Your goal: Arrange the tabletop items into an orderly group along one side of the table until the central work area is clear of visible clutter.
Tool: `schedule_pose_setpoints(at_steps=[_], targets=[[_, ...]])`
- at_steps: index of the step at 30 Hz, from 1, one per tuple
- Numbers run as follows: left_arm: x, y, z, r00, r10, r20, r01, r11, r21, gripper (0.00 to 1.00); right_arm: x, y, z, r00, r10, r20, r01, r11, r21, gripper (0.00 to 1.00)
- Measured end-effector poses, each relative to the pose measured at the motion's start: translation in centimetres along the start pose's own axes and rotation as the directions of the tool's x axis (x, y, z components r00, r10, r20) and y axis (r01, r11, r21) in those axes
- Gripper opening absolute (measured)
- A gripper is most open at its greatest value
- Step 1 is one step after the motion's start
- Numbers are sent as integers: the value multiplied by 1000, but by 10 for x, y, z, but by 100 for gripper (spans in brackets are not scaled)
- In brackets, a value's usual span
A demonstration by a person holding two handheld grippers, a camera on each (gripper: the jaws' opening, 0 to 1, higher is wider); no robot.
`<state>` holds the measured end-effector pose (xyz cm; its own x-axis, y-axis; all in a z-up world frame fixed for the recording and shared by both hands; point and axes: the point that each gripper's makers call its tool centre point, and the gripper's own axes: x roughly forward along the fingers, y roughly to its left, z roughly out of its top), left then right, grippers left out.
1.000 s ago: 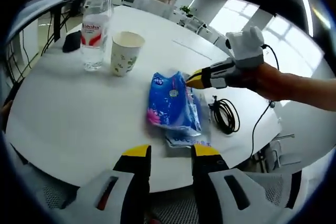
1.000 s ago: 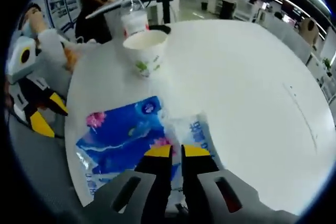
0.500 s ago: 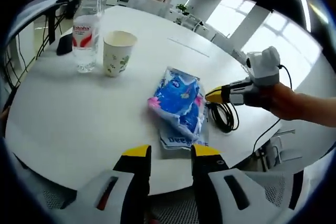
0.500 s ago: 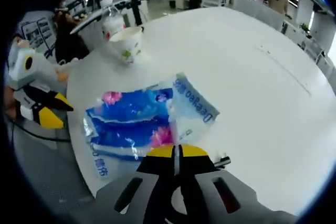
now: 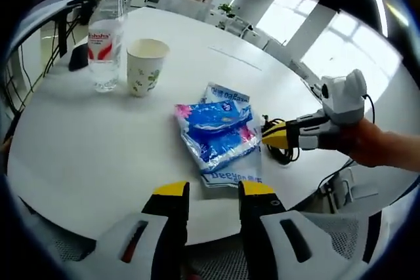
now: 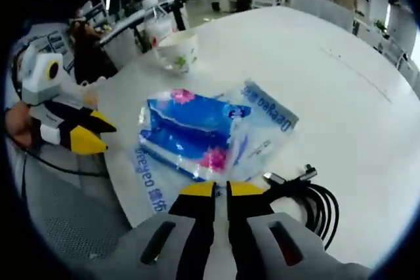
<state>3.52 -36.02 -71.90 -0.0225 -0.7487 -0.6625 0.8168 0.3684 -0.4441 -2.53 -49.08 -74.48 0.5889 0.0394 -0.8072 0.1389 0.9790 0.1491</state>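
White surface carries the clutter I have to group: a water bottle and a paper cup standing just beside each other toward the far side, a dark object behind the bottle, and nearer me a blue tissue pack lying on a clear printed bag, with a coiled black cable just beside them at the rim.

My right claw has its jaws nearly together with nothing between them, tips at the pack's near edge. My left claw hangs off the near rim, jaws apart and empty.

I judge the job about half done: bottle and cup already form a pair, but the pack, bag and cable sit well apart from them, so one tidy row is not yet made.
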Motion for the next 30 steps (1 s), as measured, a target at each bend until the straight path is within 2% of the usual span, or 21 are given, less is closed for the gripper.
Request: schedule_pose_setpoints(at_steps=[5, 11, 15, 20, 30], targets=[[-1, 3, 1, 1000, 7, 4, -7, 1000, 9, 28, 2, -2, 0, 1000, -2, 0, 2, 999, 42, 15], [-1, 3, 1, 1000, 6, 4, -6, 1000, 14, 28, 8, -3, 3, 1000, -11, 3, 11, 998, 69, 16], [-1, 4, 1, 1000, 8, 0, -8, 1000, 18, 28, 10, -4, 4, 1000, -18, 8, 17, 996, 89, 13], [-3, 4, -1, 1000, 12, -2, -12, 1000, 13, 28, 9, -5, 7, 999, -28, 23, 25, 995, 99, 2], [-1, 3, -1, 1000, 12, 1, -12, 1000, 3, 28, 2, -14, 12, 997, -41, 64, 32, 990, 137, 0]])
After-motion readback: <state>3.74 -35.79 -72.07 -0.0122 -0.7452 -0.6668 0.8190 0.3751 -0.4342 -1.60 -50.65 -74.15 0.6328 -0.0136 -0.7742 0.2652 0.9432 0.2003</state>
